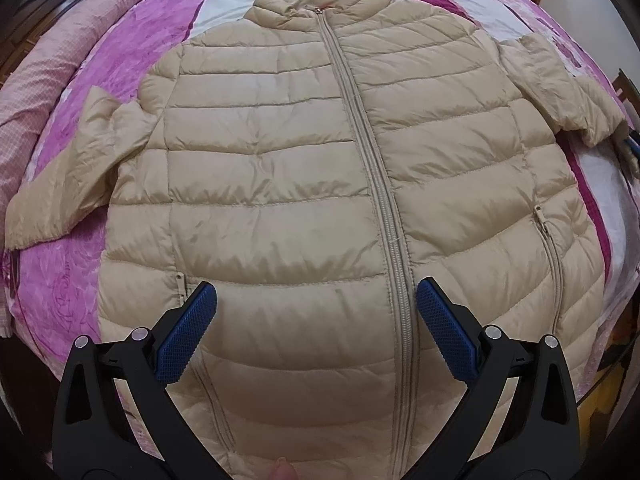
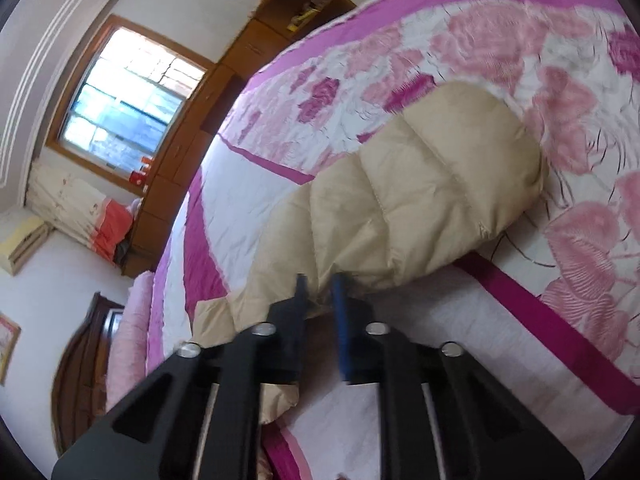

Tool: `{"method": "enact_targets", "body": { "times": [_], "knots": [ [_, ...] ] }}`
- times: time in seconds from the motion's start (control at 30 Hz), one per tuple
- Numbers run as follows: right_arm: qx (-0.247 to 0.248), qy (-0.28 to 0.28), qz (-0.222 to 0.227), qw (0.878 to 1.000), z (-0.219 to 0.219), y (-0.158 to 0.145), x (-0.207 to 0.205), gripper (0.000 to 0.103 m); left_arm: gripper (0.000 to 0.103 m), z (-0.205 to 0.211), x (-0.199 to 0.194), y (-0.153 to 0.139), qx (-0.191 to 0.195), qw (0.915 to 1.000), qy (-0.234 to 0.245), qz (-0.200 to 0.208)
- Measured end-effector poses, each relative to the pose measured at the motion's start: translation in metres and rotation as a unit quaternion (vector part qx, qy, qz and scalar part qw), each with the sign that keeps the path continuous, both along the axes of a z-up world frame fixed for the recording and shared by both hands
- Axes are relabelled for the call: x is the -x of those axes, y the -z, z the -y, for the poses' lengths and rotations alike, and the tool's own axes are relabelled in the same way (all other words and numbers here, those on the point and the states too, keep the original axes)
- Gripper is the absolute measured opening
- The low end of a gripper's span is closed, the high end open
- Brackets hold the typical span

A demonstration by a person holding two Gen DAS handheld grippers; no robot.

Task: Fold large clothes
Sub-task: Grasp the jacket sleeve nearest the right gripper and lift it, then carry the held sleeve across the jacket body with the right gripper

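One jacket [image 1: 288,184], beige and quilted, lies flat and front-up on the bed [image 1: 72,280], over a pink and white floral cover [image 2: 500,80]. Its zip [image 1: 372,184] is done up to the collar [image 1: 316,0]. In the left wrist view the long axis runs from the hem, nearest the camera, up to the collar at the far end, with the zip slanting slightly to the right as it comes nearer. Both sleeves stick out sideways: the left sleeve [image 1: 60,184] angles down toward the near edge of the bed, and the right sleeve [image 1: 560,92] reaches out to the other side.

Two pocket zips show low on the front, one on each side of the main zip.

The left gripper [image 1: 316,304] hovers over the hem area with its blue pads [image 1: 188,332] spread wide and nothing between them. The right gripper [image 2: 320,292] is pinching the right sleeve [image 2: 420,200] near its cuff end, its fingers nearly together on the fabric; the puffy sleeve stretches away from it across the cover.

No container is in view except a wooden cabinet [image 2: 256,52] beside the window [image 2: 124,100], its contents too blurred to tell.
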State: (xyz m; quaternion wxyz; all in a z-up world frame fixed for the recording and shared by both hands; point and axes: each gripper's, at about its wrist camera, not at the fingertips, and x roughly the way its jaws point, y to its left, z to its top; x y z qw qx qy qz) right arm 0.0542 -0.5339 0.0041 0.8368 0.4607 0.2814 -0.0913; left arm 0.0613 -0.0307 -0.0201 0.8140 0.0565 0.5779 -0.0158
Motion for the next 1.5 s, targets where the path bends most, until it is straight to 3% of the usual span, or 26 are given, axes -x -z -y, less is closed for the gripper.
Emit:
{"method": "enact_targets", "body": {
  "times": [0.23, 0.53, 0.73, 1.0, 1.23, 1.5],
  "knots": [
    [0.031, -0.032, 0.031, 0.999, -0.017, -0.029, 0.014, 0.003, 0.099, -0.007, 0.001, -0.004, 0.004, 1.0, -0.002, 0.007],
    [0.037, -0.108, 0.093, 0.989, -0.061, -0.071, 0.014, 0.002, 0.099, -0.019, 0.002, -0.008, 0.005, 0.9998, -0.01, 0.014],
    [0.06, -0.182, 0.127, 0.973, -0.114, -0.107, 0.007, 0.002, 0.099, -0.024, 0.002, -0.014, 0.013, 0.9996, -0.012, 0.022],
    [0.092, -0.284, 0.149, 0.942, -0.204, -0.141, -0.003, 0.002, 0.099, -0.042, 0.004, -0.02, 0.016, 0.9989, -0.026, 0.034],
    [0.1, -0.343, 0.119, 0.927, -0.268, -0.125, -0.027, 0.001, 0.099, -0.066, 0.006, -0.019, 0.017, 0.9981, -0.045, 0.039],
    [0.097, -0.394, 0.036, 0.913, -0.33, -0.06, -0.057, 0.001, 0.099, -0.085, 0.006, -0.012, 0.016, 0.9976, -0.055, 0.039]
  ]
}}
